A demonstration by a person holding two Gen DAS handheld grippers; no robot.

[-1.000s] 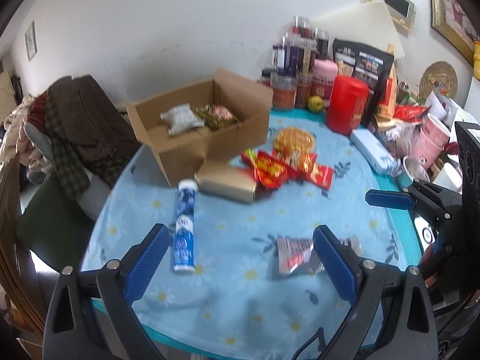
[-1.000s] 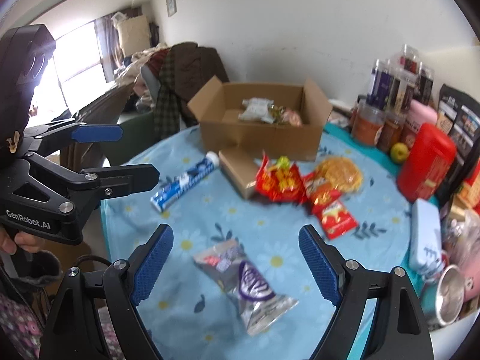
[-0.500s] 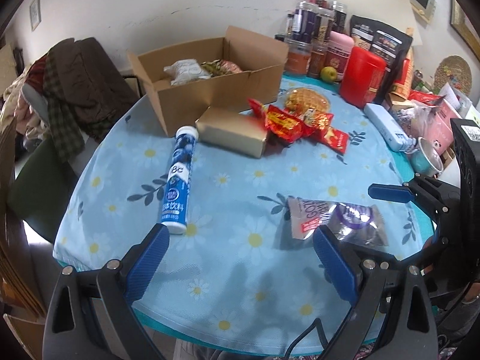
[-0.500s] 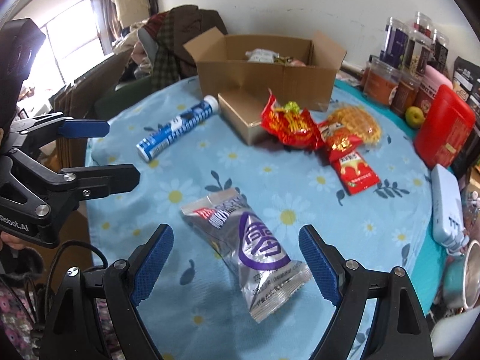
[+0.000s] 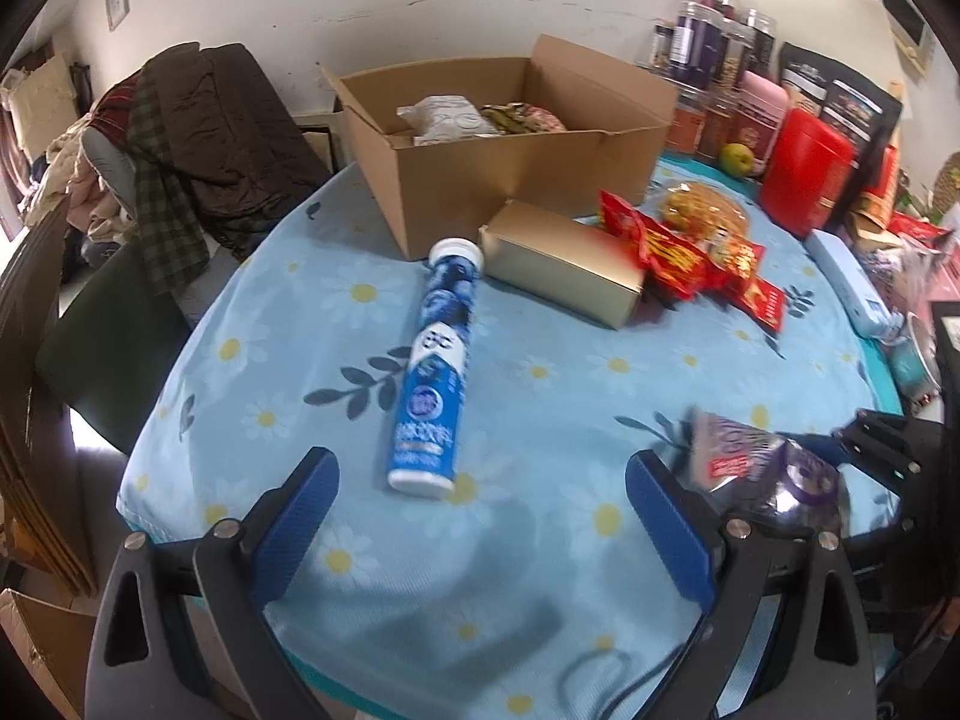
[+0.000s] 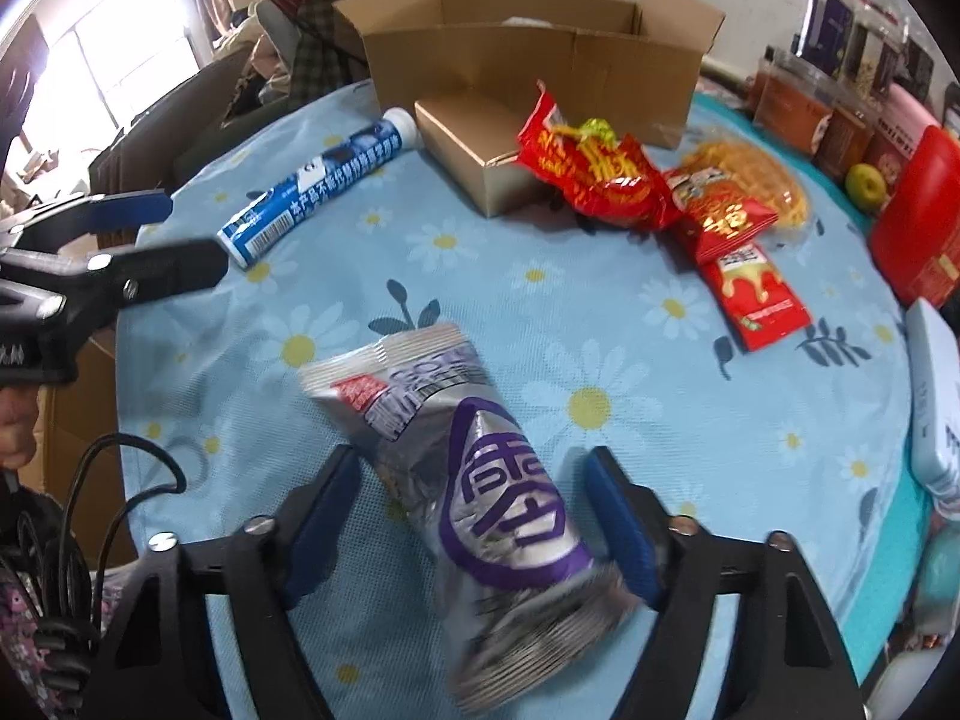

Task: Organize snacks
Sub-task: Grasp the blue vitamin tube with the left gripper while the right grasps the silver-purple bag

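Observation:
A silver and purple snack bag (image 6: 480,480) lies on the blue daisy tablecloth (image 6: 600,312), between the fingers of my right gripper (image 6: 480,492). Its jaws are closing around the bag, and a strip of cloth still shows beside the left pad. My left gripper (image 5: 480,480) is open and low over the table, with the near end of a blue tube (image 5: 435,360) just ahead of its fingertips. Behind the tube are a gold carton (image 5: 564,270), red snack packets (image 5: 678,252) and an open cardboard box (image 5: 510,180) with a few snacks inside.
A red canister (image 5: 804,174), jars, dark pouches and a green apple (image 5: 737,157) crowd the back right. A pale blue case (image 5: 852,288) lies at the right edge. A chair piled with clothes (image 5: 180,150) stands left. A black cable hangs below the near edge.
Both grippers have sunk toward the table. The right jaws have narrowed around the silver bag, which now fills the space between them. The left gripper has come close to the blue tube.

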